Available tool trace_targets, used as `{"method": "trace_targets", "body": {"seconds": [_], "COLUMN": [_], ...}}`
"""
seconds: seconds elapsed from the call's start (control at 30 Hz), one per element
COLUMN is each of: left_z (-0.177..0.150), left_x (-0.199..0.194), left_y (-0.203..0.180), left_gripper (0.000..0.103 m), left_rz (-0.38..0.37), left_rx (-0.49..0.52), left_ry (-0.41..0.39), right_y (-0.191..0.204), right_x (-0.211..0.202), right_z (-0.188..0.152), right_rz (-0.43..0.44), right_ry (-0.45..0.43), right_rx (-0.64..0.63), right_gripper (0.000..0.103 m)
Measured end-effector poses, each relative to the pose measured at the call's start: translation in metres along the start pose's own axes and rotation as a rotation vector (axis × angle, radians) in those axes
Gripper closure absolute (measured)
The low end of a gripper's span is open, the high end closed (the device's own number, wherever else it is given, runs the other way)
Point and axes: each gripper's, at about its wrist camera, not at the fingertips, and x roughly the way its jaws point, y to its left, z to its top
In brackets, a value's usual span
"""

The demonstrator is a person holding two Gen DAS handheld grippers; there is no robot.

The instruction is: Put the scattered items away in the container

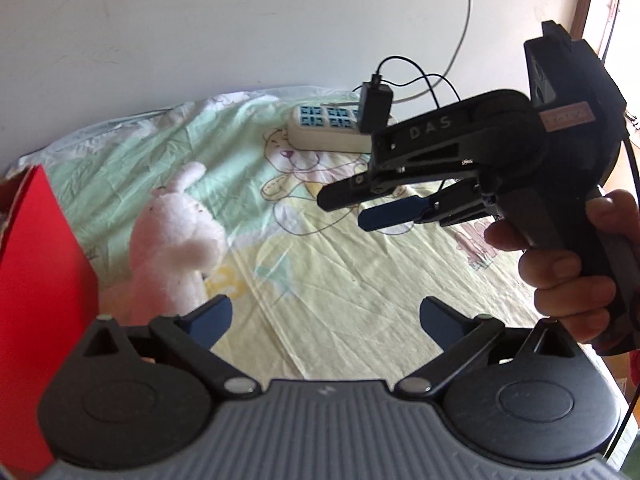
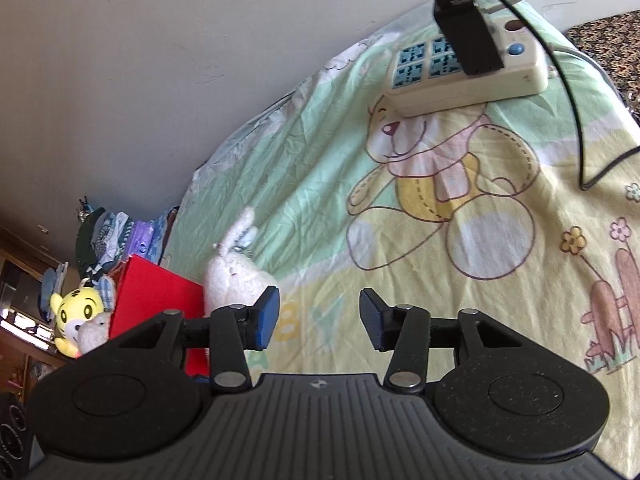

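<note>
A white plush rabbit (image 1: 176, 240) lies on the cartoon-print bedsheet, right beside a red box (image 1: 44, 280) at the left edge. My left gripper (image 1: 326, 316) is open and empty, just short of the rabbit and to its right. A hand holds my right gripper (image 1: 344, 208) above the sheet at the right, its jaws apart with nothing between them. In the right wrist view the rabbit (image 2: 236, 276) sits just beyond the left fingertip of the open right gripper (image 2: 319, 316), against the red box (image 2: 156, 300). A yellow tiger plush (image 2: 76, 312) and a small white plush (image 2: 94, 328) show at the box's far side.
A cream power strip (image 1: 328, 132) with a black adapter (image 1: 374, 106) and cables rests at the far edge of the bed by the white wall; the power strip (image 2: 468, 68) also shows top right. Folded clothes (image 2: 116, 232) are piled behind the box.
</note>
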Motion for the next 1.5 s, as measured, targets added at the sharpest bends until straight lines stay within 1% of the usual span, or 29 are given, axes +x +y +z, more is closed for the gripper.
{"method": "trace_targets", "body": {"seconds": [0.07,0.17,0.23,0.27,0.3,0.4,0.43,0.47,0.57,0.67,0.83,0.97,1.1,1.2,1.27,1.33,1.4,1.5], "left_z": [-0.001,-0.005,-0.009,-0.011,-0.012,-0.014,-0.014,-0.014,-0.015,-0.013,-0.014,-0.013,-0.010,-0.006,-0.005,-0.006,-0.007,-0.010], "left_x": [0.003,0.009,0.012,0.014,0.015,0.022,0.024,0.026,0.031,0.032,0.027,0.034,0.041,0.042,0.039,0.034,0.030,0.031], "left_y": [0.010,0.022,0.027,0.028,0.030,0.034,0.036,0.039,0.048,0.046,0.037,0.029,0.025,0.015,0.004,-0.010,-0.026,-0.045], "left_gripper": [0.003,0.003,0.003,0.003,0.003,0.003,0.003,0.003,0.003,0.003,0.003,0.003,0.003,0.003,0.003,0.003,0.003,0.003], "left_rz": [0.045,0.102,0.127,0.137,0.145,0.160,0.162,0.162,0.138,0.122,0.051,0.031,0.006,-0.009,-0.036,-0.066,-0.078,-0.127], "left_rx": [-0.030,-0.058,-0.063,-0.064,-0.064,-0.072,-0.078,-0.086,-0.121,-0.114,-0.083,-0.065,-0.052,-0.029,-0.014,0.025,0.075,0.109], "left_ry": [0.006,0.025,0.037,0.042,0.046,0.054,0.057,0.060,0.080,0.073,0.067,0.074,0.090,0.091,0.080,0.069,0.056,0.068], "right_y": [0.014,0.031,0.039,0.042,0.044,0.048,0.049,0.050,0.047,0.033,0.000,-0.026,-0.039,-0.041,-0.042,-0.047,-0.053,-0.063], "right_x": [0.014,0.043,0.057,0.063,0.069,0.084,0.085,0.085,0.083,0.070,0.034,0.008,-0.011,-0.018,-0.024,-0.031,-0.040,-0.056], "right_z": [0.004,0.006,0.008,0.009,0.010,0.011,0.010,0.010,0.009,0.010,0.004,-0.005,-0.015,-0.023,-0.026,-0.029,-0.031,-0.034], "right_rz": [0.021,0.030,0.034,0.028,0.020,0.029,0.036,0.037,0.060,0.082,0.093,0.095,0.070,0.040,0.001,-0.036,-0.055,-0.084], "right_ry": [0.030,0.088,0.096,0.095,0.098,0.128,0.131,0.128,0.134,0.138,0.121,0.095,0.072,0.065,0.057,0.047,0.030,-0.005], "right_rx": [-0.054,-0.110,-0.134,-0.147,-0.158,-0.171,-0.172,-0.173,-0.154,-0.098,0.001,0.074,0.119,0.129,0.120,0.119,0.130,0.159], "right_gripper": [0.045,0.045,0.044,0.041,0.041,0.041,0.045,0.047,0.053,0.056,0.056,0.056,0.056,0.056,0.056,0.056,0.056,0.056]}}
